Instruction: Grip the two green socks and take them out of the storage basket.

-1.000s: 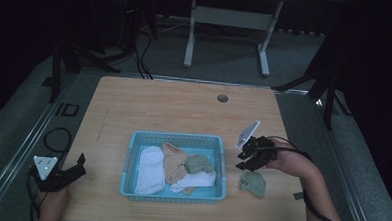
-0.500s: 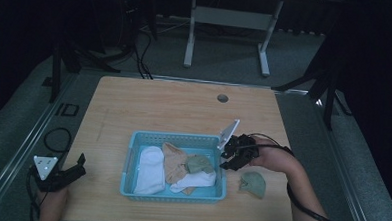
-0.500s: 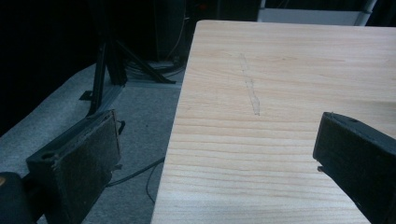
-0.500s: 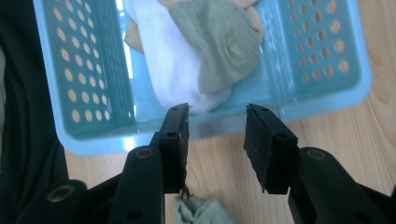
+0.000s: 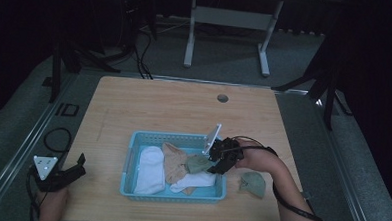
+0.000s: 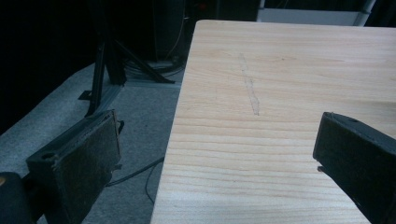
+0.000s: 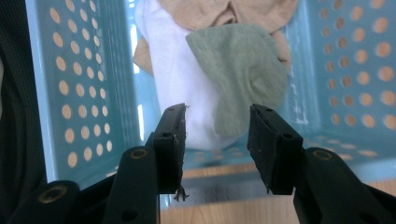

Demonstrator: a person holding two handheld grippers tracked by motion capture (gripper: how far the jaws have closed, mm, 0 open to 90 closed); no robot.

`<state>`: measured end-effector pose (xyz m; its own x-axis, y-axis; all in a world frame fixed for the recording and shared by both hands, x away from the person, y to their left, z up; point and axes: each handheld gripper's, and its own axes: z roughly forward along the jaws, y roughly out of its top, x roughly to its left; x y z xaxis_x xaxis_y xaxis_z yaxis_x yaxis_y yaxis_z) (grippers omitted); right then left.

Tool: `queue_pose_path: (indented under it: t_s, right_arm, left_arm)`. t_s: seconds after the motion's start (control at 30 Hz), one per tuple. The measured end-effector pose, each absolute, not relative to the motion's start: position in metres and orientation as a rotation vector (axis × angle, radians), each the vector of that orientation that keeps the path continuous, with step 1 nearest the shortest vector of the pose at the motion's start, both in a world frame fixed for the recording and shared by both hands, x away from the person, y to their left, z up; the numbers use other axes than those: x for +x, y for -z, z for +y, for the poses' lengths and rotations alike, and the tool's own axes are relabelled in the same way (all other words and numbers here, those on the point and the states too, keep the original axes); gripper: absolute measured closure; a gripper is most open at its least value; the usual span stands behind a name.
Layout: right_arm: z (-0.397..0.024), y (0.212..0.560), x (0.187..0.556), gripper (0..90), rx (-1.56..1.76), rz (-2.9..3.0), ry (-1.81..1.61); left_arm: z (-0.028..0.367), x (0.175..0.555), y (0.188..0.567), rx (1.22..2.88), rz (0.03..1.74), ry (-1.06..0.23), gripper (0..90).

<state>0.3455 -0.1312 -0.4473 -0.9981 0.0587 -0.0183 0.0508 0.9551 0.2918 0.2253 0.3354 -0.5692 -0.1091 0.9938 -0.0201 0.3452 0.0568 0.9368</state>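
black hand-held gripper (image 5: 221, 159) with grey three-cornered plate, trailing black cable, dark wristband, brass-ringed screw holes

Light matt wood-grain table (image 5: 149, 103), perforated glossy turquoise plastic basket (image 7: 60, 93), soft knitted cloth socks: green sock (image 7: 243, 70), white sock (image 7: 173, 70), tan sock (image 7: 224, 11), matt black gripper pads (image 6: 79, 154)
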Motion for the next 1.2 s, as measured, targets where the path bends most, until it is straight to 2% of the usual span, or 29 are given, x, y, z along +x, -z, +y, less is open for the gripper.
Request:
queue_pose_path:
  t_s: [0.53, 0.83, 1.07, 1.2]
  right_arm:
    - [-0.113, 0.469, 0.349, 48.9, 0.085, 3.083, -0.408]
    - [-0.102, 0.483, 0.351, 48.7, 0.072, 3.08, -0.341]
    - [-0.095, 0.492, 0.358, 50.8, 0.1, 3.051, -0.294]
    - [-0.093, 0.495, 0.359, 56.8, 0.095, 3.052, -0.283]
  left_arm:
    - [0.336, 0.225, 0.569, 1.384, 1.566, -1.065, 0.4]
    - [0.336, 0.225, 0.569, 1.385, 1.567, -1.062, 0.4]
    - [0.336, 0.225, 0.569, 1.382, 1.565, -1.061, 0.4]
    - [0.336, 0.225, 0.569, 1.381, 1.565, -1.061, 0.4]
